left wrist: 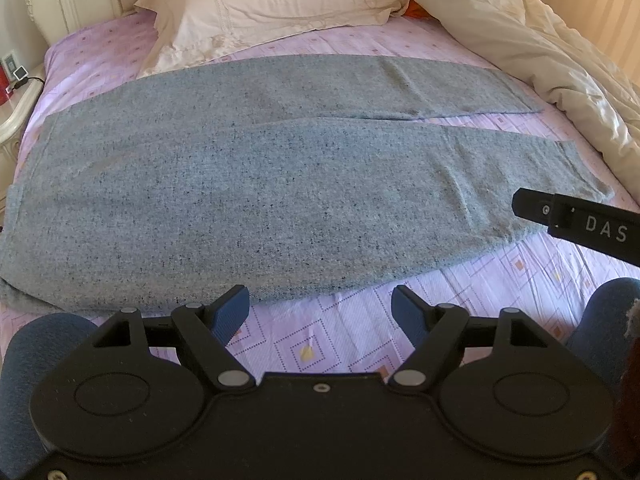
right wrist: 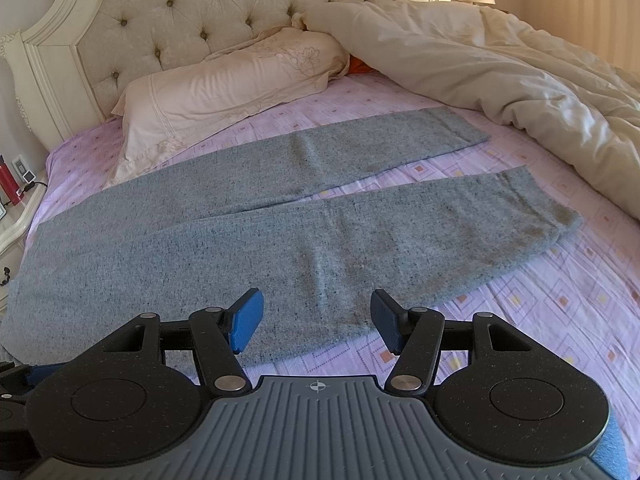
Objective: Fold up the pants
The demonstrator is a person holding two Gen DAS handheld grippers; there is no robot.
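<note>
Your left tongs (left wrist: 320, 312) are spread, with nothing between the blue pads (left wrist: 230, 310); they hang over the lilac sheet (left wrist: 344, 336) just short of the near edge of the pants (left wrist: 248, 200). Your right tongs (right wrist: 316, 320) are spread too, empty, and sit above the lower edge of the near leg. The grey pants lie flat and unfolded across the bed, waist toward the left, both legs running to the right with a narrow gap of sheet between them. The far leg reaches close to the cream duvet (right wrist: 500, 64) bunched on the right. A pillow (right wrist: 224, 84) rests against the tufted headboard (right wrist: 192, 8), beyond the pants. In the left view the right tool's black arm (left wrist: 576, 224) pokes in beside the near leg's hem.
</note>
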